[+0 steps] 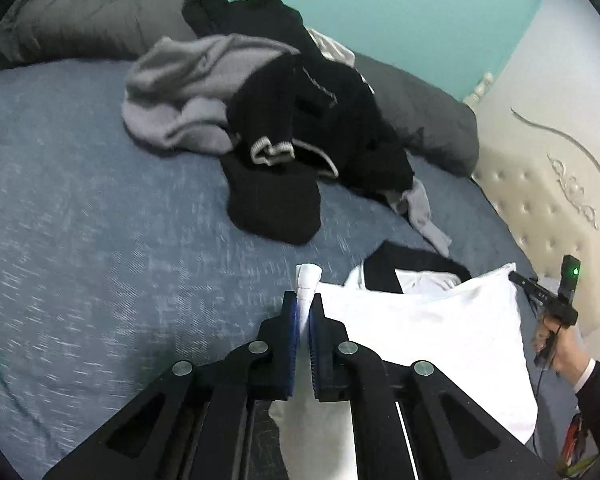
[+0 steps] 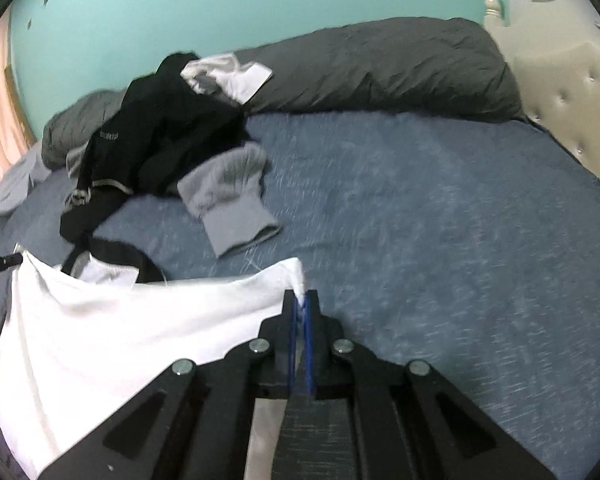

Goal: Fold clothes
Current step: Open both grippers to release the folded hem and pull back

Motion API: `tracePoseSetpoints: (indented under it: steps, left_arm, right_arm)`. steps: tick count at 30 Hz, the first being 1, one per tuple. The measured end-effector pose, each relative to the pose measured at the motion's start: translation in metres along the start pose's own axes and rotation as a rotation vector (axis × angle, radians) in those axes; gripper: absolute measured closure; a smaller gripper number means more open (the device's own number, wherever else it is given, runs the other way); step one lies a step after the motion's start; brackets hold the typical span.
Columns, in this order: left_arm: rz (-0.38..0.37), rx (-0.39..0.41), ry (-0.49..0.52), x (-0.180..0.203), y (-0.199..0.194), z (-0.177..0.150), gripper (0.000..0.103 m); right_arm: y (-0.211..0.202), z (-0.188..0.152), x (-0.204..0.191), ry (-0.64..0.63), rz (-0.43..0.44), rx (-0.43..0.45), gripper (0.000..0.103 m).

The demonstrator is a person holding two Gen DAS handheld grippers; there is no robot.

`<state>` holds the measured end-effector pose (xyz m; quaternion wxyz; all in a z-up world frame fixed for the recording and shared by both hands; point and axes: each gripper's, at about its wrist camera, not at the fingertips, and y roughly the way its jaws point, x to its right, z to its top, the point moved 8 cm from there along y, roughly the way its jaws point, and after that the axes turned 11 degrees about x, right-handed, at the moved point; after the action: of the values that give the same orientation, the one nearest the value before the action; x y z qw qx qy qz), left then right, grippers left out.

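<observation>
While each hand-held gripper, left and right, pinches a corner of the white garment above the bed, spreading seems underway; laying it flat likely follows.

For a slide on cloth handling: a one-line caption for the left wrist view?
Left gripper and right gripper pinch a white garment over a blue bed, unfolded clothes piled beyond.

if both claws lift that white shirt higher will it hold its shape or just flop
Probably flop. The white shirt already sags between the left claw and the right claw, so it looks thin and limp. It seems light: small pinches of cloth at each corner carry it. Its hanging lower part may drag across the blue bedsheet.
</observation>
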<state>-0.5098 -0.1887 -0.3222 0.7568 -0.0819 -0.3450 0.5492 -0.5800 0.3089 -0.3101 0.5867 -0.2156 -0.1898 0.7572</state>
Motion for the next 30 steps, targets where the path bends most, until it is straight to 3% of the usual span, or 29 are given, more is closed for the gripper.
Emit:
tracePoseSetpoints:
  steps: [10, 14, 18, 21, 22, 24, 26, 30]
  left_arm:
    - [0.044, -0.021, -0.01, -0.008, 0.027, 0.011, 0.098]
    - [0.061, -0.058, -0.015, -0.013, 0.045, 0.002, 0.098]
    - [0.08, -0.126, -0.045, -0.02, 0.061, -0.018, 0.096]
    - [0.056, -0.1, -0.072, -0.02, 0.05, -0.016, 0.093]
    - [0.051, -0.084, -0.077, -0.021, 0.043, -0.013, 0.084]
    - [0.061, -0.072, -0.079, -0.026, 0.026, -0.013, 0.073]
    - [0.075, -0.078, -0.094, -0.033, 0.008, -0.018, 0.073]
    - [0.048, -0.092, -0.157, -0.032, -0.034, -0.042, 0.073]
  right_arm:
    - [0.017, 0.016, 0.016, 0.04, -0.079, -0.017, 0.1]
    - [0.039, 0.0, 0.017, 0.038, -0.109, -0.089, 0.1]
    - [0.051, -0.017, 0.013, 0.076, -0.072, -0.149, 0.097]
    - [0.048, -0.022, 0.007, 0.111, -0.005, -0.163, 0.095]
    - [0.042, -0.021, 0.008, 0.102, -0.016, -0.151, 0.094]
    - [0.029, -0.02, 0.017, 0.154, -0.016, -0.151, 0.079]
    - [0.013, -0.024, 0.031, 0.237, -0.017, -0.162, 0.07]
    - [-0.03, -0.042, 0.04, 0.359, 0.036, -0.174, 0.07]
